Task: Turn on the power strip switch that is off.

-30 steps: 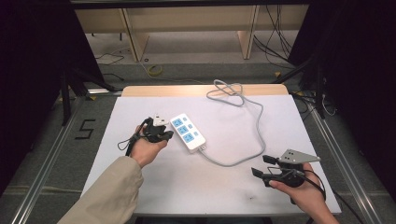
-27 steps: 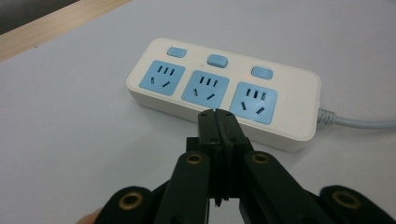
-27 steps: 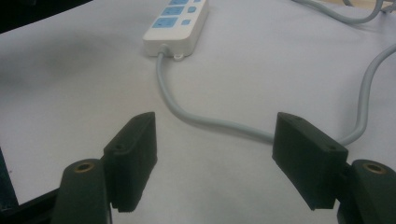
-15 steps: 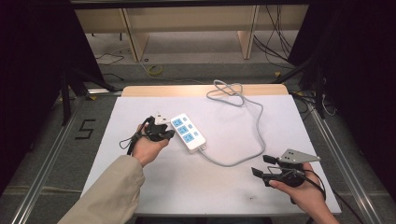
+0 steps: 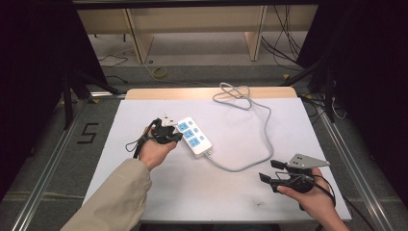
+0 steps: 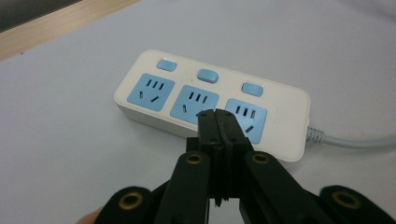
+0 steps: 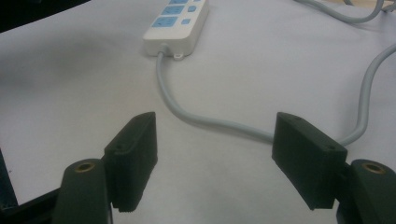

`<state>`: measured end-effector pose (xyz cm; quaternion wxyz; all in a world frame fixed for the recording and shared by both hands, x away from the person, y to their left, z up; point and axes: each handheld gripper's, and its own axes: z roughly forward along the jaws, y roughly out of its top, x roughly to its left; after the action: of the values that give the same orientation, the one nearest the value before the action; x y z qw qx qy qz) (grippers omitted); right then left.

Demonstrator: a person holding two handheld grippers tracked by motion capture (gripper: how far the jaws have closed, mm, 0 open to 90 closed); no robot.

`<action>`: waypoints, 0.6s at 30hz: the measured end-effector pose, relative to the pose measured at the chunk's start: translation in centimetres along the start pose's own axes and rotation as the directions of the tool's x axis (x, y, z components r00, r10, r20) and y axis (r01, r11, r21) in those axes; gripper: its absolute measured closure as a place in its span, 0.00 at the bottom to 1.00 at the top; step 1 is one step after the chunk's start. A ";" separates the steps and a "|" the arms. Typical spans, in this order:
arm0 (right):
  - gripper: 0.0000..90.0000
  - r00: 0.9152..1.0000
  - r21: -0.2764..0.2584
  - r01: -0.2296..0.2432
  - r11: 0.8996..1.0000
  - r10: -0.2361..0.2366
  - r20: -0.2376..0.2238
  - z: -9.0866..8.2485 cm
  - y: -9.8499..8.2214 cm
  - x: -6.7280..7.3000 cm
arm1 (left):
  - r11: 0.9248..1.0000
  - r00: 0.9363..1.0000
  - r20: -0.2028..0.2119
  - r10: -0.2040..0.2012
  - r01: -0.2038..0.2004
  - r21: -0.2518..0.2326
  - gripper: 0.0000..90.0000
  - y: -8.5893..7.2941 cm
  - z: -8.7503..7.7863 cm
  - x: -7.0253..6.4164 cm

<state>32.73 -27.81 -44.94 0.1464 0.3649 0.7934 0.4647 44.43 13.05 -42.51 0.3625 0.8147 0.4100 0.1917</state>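
At the left of the table [image 5: 144, 207], a sleeved forearm brings the left gripper [image 6: 217, 122] in over the white power strip [image 5: 194, 137]. Its two black jaws are pressed together with nothing between them, and in the left gripper view their joined tip hangs over the strip's front edge, between the middle and right blue sockets [image 6: 194, 106]. Whether the tip touches the casing I cannot tell. Three blue switches [image 6: 208, 75] run along the far side of the strip, one behind each socket.

Centre table, the strip lies at a slant on the white cover, well apart from the edges. Its grey cable [image 5: 263, 125] leaves the near end, sweeps right and loops back to a loose coil at the far edge.

At the right, the right gripper [image 7: 215, 144] rests low near the table's front corner, jaws wide apart and empty, pointed toward the cable's bend and the strip's cable end.

Judging from this, the left tip looks set to press a switch. The risk is aim: the closed jaws sit over the sockets, not the switches, so a push from here could land on a socket face or slide off. Nothing pins the strip, so a slanted push may simply skid it across the smooth cover, dragging the cable with it
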 end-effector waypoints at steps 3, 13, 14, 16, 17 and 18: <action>0.35 1.000 0.000 0.000 1.000 0.000 0.000 0.0 0.0 0.0 | 1.000 1.000 0.004 0.003 -0.004 0.002 1.00 0.1 0.1 0.0; 0.35 1.000 0.000 0.000 1.000 0.000 -0.001 0.0 0.0 0.0 | 1.000 1.000 0.006 -0.005 0.005 -0.002 1.00 0.3 0.4 -0.2; 0.35 1.000 -0.001 0.000 1.000 0.000 -0.001 0.0 0.0 0.0 | 1.000 1.000 0.008 -0.006 0.006 -0.001 1.00 0.3 0.4 -0.2; 0.35 1.000 0.000 -0.002 1.000 0.002 -0.001 0.0 0.0 0.0 | 1.000 1.000 0.010 -0.006 0.006 0.001 1.00 0.4 0.5 -0.2; 0.35 1.000 0.000 -0.002 1.000 0.002 -0.001 0.0 0.0 0.0 | 1.000 1.000 0.010 -0.012 0.012 -0.001 1.00 0.4 0.6 -0.3; 0.35 1.000 0.000 -0.003 1.000 0.003 -0.002 0.0 0.0 0.1 | 1.000 1.000 0.011 -0.013 0.013 0.000 1.00 0.4 0.6 -0.3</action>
<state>32.71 -27.76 -44.93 0.1452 0.3656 0.7929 0.4653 44.84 12.41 -42.61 0.3662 0.8130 0.4133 0.1847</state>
